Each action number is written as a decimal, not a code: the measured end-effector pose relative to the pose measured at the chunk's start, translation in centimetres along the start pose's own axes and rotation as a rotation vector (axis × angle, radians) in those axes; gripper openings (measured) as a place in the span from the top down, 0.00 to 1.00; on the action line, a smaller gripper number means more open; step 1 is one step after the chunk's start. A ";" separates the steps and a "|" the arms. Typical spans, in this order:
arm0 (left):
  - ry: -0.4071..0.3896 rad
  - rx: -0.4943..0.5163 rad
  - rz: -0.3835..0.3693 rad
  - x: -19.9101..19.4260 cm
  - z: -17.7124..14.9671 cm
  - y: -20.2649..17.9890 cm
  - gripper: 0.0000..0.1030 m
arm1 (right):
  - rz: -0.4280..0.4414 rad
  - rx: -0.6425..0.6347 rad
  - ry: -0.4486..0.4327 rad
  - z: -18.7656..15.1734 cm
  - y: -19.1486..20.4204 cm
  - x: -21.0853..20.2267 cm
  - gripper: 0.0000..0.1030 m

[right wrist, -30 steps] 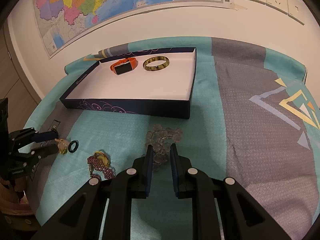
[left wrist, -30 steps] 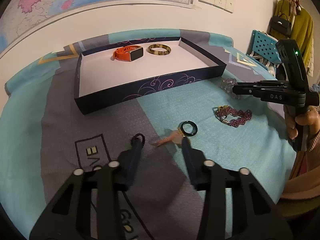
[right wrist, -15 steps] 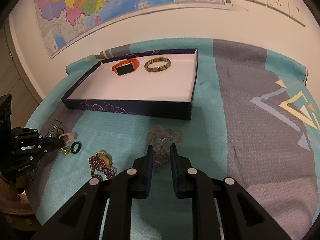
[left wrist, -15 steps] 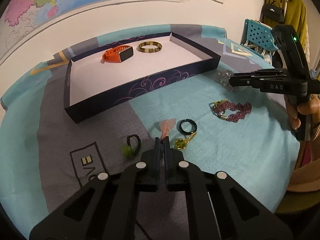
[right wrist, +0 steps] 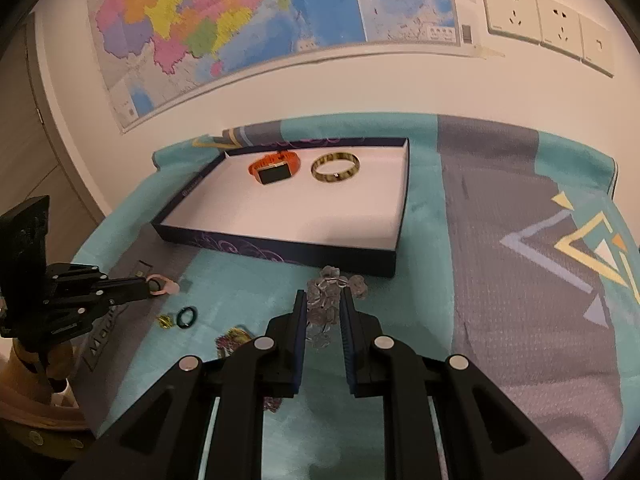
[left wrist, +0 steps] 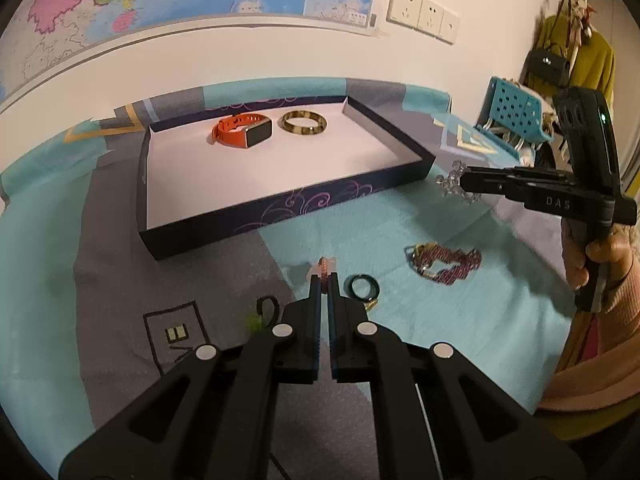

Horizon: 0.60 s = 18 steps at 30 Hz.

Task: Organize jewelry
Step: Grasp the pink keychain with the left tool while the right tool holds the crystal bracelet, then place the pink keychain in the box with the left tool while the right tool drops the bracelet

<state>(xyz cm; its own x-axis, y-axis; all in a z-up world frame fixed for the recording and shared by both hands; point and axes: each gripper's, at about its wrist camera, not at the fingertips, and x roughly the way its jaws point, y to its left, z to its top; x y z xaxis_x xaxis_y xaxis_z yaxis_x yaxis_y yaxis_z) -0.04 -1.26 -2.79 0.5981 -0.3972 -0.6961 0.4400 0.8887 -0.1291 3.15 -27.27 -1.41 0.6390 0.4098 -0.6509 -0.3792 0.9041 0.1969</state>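
Both pinching: left hand-held gripper (left wrist: 325,280) pink ring (left wrist: 323,267), right hand-held gripper (right wrist: 323,304) clear-bead bracelet (right wrist: 326,294).

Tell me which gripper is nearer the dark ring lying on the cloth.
Left. The left gripper, shut on a pink piece, sits just beside the dark ring. The right gripper holds the clear bead bracelet farther off, near the tray's corner.

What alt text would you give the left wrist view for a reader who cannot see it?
The left tongs are shut on a small pink ring above a teal and grey cloth. Beyond lies a dark tray holding an orange watch and a bangle. At right, the right tongs hold a clear bead bracelet.
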 end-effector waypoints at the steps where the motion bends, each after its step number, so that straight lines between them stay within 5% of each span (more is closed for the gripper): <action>1: -0.005 -0.002 -0.003 -0.2 0.1 0.0 0.97 | 0.001 -0.003 -0.001 0.1 0.1 -0.1 0.86; 18: -0.101 -0.006 0.015 -1.4 5.1 1.4 0.97 | 0.023 -0.070 -0.042 4.1 1.6 0.6 0.86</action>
<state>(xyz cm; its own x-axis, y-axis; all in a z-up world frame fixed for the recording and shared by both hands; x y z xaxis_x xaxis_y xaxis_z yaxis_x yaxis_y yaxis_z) 3.16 -0.58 1.56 0.6691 -0.4044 -0.6236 0.4267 0.8960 -0.1231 5.71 -25.05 1.51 0.6564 0.4362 -0.6155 -0.4390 0.8844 0.1587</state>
